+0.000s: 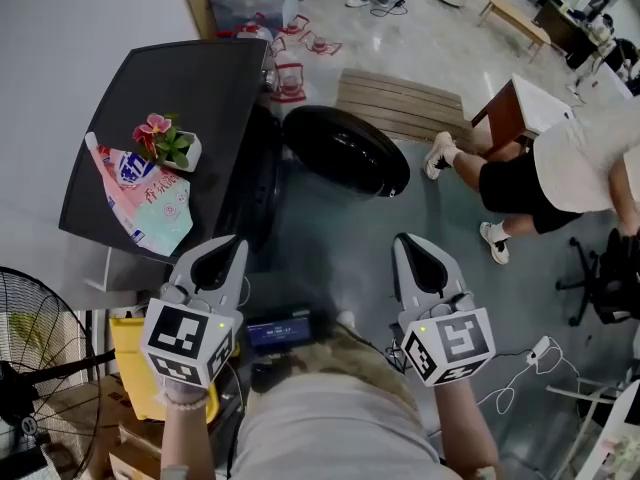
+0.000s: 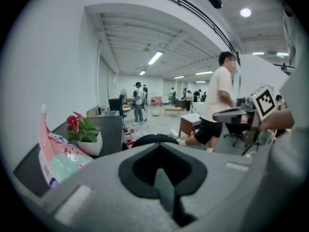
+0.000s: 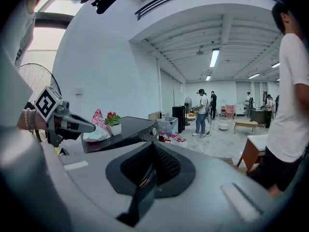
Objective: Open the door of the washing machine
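- Head view puts the door of the washing machine ahead of both tools, nearer the left one. It looks already swung out from the drum opening.
- The left tool and right tool each have jaws together with nothing between them. Both are held close to my body, well short of the door.
- If the door needs more swing, I would part one tool's jaws, hook the door's free rim and push along its arc, never against the hinge.
- I can't quite tell from this steep angle which edge carries the hinge.
- Writing: the pink bag ahead of the left tool, just beside the plant pot, has blue and red print too small to read.
- The cubes carry only square markers, and I see no brand on the machine.
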Motion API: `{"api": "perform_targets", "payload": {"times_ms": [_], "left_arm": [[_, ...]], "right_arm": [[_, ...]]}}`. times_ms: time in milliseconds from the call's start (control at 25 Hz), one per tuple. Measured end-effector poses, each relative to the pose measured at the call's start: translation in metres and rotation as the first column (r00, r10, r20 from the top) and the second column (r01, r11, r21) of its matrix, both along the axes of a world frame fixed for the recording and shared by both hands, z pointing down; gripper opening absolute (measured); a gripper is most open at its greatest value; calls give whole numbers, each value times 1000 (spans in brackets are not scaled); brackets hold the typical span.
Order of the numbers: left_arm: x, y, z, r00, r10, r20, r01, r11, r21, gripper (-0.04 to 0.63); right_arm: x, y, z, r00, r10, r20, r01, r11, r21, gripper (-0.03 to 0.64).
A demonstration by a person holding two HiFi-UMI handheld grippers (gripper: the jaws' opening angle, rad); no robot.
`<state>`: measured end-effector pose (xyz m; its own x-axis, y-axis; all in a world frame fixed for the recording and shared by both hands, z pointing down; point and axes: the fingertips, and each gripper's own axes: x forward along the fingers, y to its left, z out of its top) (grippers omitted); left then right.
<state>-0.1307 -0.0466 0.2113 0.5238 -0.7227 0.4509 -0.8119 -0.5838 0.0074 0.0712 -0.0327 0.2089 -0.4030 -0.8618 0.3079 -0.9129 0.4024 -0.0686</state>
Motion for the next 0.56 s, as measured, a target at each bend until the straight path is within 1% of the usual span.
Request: {"api": "perform_targets", "payload": {"times_ms": [560], "left_arm": [[2,2,-1,1000,15,-6,-15,1000,8,-6]], "right_arm": [[-3,0,-1,1000,-5,-12,5,1000,8,5]]}}
